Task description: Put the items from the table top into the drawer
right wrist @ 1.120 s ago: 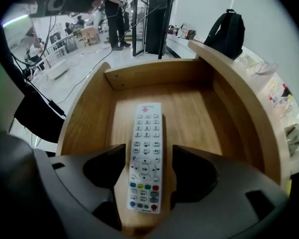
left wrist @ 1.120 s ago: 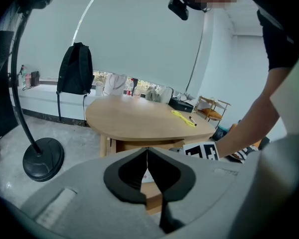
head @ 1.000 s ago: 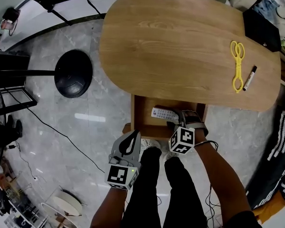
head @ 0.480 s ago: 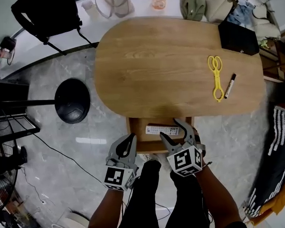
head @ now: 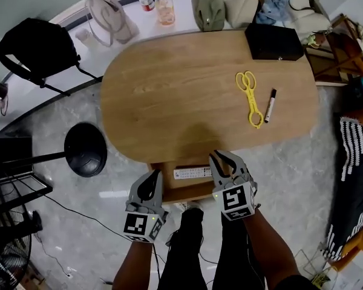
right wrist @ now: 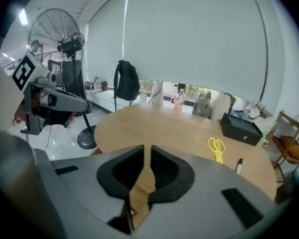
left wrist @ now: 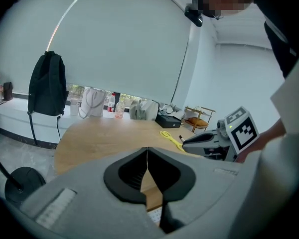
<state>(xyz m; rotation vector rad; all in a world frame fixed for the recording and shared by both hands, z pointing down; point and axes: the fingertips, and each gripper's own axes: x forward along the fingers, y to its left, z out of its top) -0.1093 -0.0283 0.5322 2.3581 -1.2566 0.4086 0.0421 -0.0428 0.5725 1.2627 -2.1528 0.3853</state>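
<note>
A yellow pair of scissors [head: 248, 95] and a black-capped marker [head: 270, 106] lie on the right part of the oval wooden table [head: 169, 95]. Below the near edge, the open drawer [head: 187, 192] holds a white remote [head: 192, 173]. My right gripper [head: 224, 157] hovers over the drawer's right side; its jaws have just been closing to a narrow slit [right wrist: 147, 151], with nothing between them. My left gripper [head: 151, 181] hangs just left of the drawer, its tips touching [left wrist: 147, 151] and empty. The scissors [right wrist: 217, 148] and marker [right wrist: 237, 165] show ahead of the right gripper.
A black box [head: 273, 41], bags [head: 208, 5] and bottles [head: 164, 7] line the table's far edge. A black round stand base [head: 86, 149] sits on the floor to the left, and a backpack [head: 36, 47] further back. A striped cloth [head: 351, 162] lies at the right.
Both grippers have risen from the drawer. The right one came up off the remote, rolled, and its jaws narrowed. The remote stays in the drawer.
</note>
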